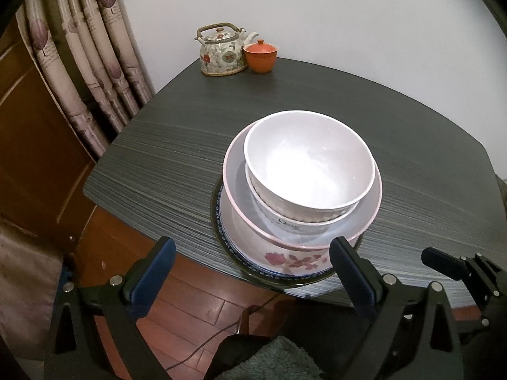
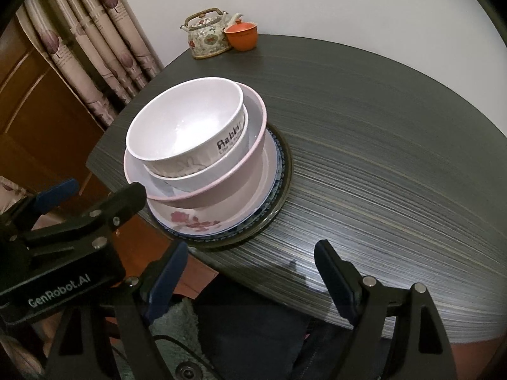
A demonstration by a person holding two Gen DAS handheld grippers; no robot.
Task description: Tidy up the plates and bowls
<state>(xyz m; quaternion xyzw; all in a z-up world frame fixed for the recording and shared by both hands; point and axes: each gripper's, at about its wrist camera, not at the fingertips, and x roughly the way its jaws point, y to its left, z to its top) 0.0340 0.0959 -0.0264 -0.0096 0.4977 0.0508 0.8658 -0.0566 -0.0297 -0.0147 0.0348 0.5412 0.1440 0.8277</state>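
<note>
Setting: a home, likely a dining corner. Dark wood-grain desk (image 1: 177, 164) stands against a plain white wall (image 1: 348, 12). At the desk's far edge, a floral teapot (image 1: 221, 50) with a lidded orange cup (image 1: 260, 57) touching its right side. Left of the desk, patterned curtains (image 1: 85, 63) and a brown wooden door (image 1: 28, 120). Below its near edge, reddish wood-plank floor (image 1: 196, 310).

the top bowl (image 1: 309, 171) looks glossy white ceramic; the table (image 2: 380, 145) has a matt, streaked wood-grain laminate; the floor (image 1: 196, 304) is polished reddish wood.
</note>
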